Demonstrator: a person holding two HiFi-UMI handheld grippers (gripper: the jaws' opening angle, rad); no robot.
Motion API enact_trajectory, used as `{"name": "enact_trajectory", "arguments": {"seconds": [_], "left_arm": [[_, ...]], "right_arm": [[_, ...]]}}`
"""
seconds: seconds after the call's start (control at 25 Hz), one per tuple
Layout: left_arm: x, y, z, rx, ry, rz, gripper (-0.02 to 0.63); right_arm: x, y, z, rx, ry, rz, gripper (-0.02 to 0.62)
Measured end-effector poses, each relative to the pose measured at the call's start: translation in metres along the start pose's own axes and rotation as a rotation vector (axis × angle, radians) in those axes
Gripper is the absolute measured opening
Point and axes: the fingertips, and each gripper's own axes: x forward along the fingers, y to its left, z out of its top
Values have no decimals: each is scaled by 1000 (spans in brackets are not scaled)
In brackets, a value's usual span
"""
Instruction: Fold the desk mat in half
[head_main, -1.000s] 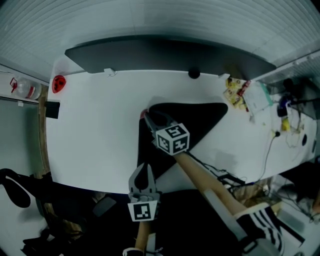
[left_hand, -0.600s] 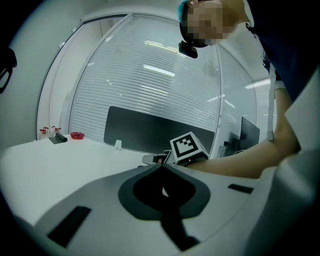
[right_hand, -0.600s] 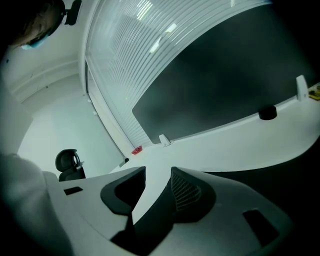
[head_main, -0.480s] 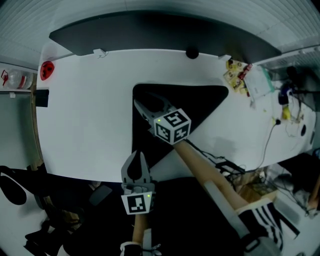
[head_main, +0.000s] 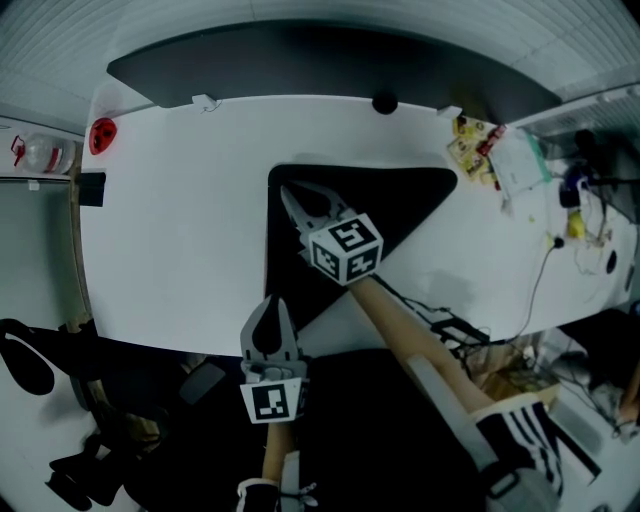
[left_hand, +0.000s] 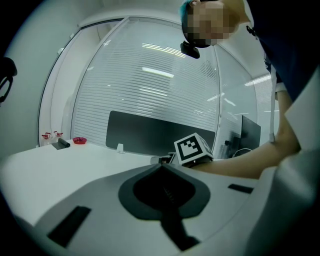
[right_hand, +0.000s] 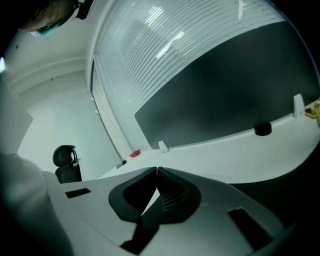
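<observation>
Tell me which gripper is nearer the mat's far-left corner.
Right. The right gripper, jaws just closed and empty, sits at that desk mat corner; the left gripper hangs by the desk's near edge.

White table (head_main: 180, 230) with black desk mat (head_main: 400, 205), red dish (head_main: 97, 134), black knob (head_main: 384, 102), yellow packets (head_main: 470, 150)

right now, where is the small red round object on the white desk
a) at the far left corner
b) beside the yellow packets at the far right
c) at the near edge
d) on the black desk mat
a: the small red round object sits at the far left corner of the white desk, well apart from the black desk mat and the yellow packets.
</observation>
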Motion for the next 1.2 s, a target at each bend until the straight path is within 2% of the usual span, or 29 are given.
{"name": "enact_trajectory", "arguments": {"seconds": [0.48,0.96,1.2], "left_arm": [[-13,-16,8,46,-35,-19,2],[-45,-68,26,93,-114,-21,2],[-65,-107,19,90,-124,-22,2]], "right_arm": [[-41,9,32,-88,-63,0,2],[-153,34,57,-129,-165,21,2],[-207,33,57,-154,-183,12,2]]}}
